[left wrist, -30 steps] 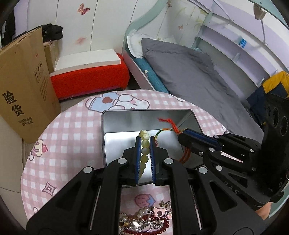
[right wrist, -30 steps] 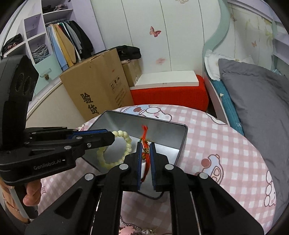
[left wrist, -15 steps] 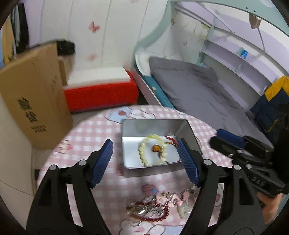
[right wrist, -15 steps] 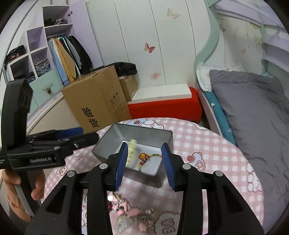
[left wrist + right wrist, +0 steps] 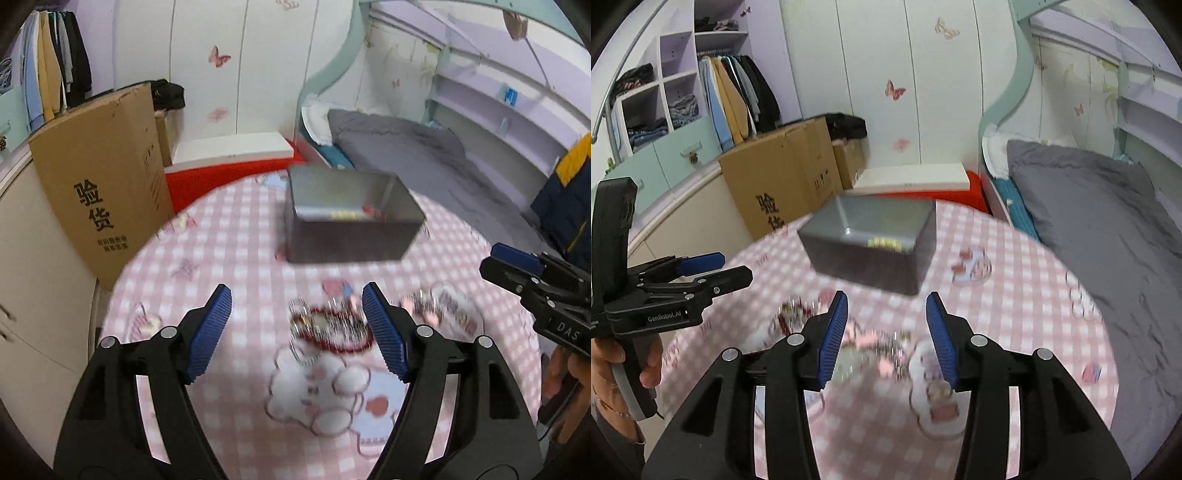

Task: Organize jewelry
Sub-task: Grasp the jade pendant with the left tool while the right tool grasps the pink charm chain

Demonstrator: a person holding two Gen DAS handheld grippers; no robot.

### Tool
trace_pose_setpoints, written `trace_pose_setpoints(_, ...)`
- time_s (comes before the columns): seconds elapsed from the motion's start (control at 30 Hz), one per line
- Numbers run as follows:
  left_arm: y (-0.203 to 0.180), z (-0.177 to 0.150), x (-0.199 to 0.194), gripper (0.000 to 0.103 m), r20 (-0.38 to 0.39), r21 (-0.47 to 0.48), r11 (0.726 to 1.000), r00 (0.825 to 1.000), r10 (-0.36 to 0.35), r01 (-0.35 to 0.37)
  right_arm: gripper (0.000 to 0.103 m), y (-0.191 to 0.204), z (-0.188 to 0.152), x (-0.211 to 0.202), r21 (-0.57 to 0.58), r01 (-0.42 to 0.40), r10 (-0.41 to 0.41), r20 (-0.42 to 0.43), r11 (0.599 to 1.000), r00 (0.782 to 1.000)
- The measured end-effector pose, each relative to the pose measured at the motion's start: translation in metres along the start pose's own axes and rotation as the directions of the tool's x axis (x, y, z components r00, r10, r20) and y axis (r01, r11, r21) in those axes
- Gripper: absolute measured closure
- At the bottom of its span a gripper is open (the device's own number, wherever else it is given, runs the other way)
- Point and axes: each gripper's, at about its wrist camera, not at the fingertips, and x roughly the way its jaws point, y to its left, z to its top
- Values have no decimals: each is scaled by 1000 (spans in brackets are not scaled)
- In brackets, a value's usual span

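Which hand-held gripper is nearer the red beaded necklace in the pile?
Left. The left hand-held gripper hangs open right over the red necklace; the right hand-held gripper, also open, sits off to its right.

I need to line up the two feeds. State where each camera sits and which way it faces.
Left wrist: on the left tongs, facing the metal tin and jewelry pile; right tongs at right edge.
Right wrist: on the right tongs, facing the same tin; left tongs and hand at left.
Shared: tin, pile, checked tablecloth.
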Motion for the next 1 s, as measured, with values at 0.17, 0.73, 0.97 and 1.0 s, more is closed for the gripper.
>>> trace_pose_setpoints(0.17,-27,-26,6,31,-47,52,997,998,-50,53,61,-2,-25,8,14,24,-23,-58,1000,998)
trace_pose_setpoints(0.73,-93,-44,58,54,-167,132,986,983,-76,98,61,-36,-57,12,66,64,-56,-110,996,992)
trace_pose_setpoints(0.97,-99,-43,66,74,-156,170,982,986,-53,79,60,-42,-56,18,77,49,-40,-119,996,992)
trace_pose_setpoints(1.0,-97,-43,65,74,-159,166,982,985,-62,89,60,-42,-56,19,77,44,-34,-120,996,992)
